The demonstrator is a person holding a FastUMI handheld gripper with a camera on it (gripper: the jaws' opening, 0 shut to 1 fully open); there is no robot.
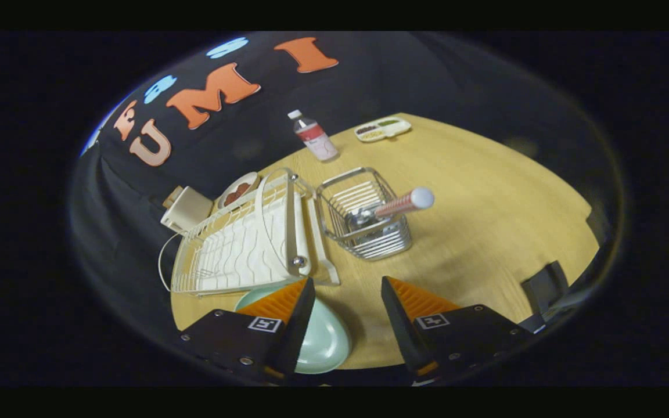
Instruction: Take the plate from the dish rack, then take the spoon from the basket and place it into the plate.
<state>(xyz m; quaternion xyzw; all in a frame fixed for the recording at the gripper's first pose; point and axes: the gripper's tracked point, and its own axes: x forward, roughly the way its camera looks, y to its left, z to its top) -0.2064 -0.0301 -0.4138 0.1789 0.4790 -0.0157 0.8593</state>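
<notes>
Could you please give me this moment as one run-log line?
plate: out of dish rack, on table | gripper: open, above plate | spoon: in basket

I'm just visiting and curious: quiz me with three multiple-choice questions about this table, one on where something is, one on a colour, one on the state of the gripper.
1. Where is the plate?
A. In the dish rack
B. On the table by the fingers
C. In the basket

2. What colour is the plate?
A. Pale green
B. Red
C. Black

3. How is the gripper?
A. Shut on the spoon
B. Shut on the plate
C. Open, holding nothing

Answers:
1 B: it lies flat on the table, in front of the dish rack.
2 A: its surface shows pale green.
3 C: the fingers stand apart, and the spoon sits in the basket beyond them.
</notes>
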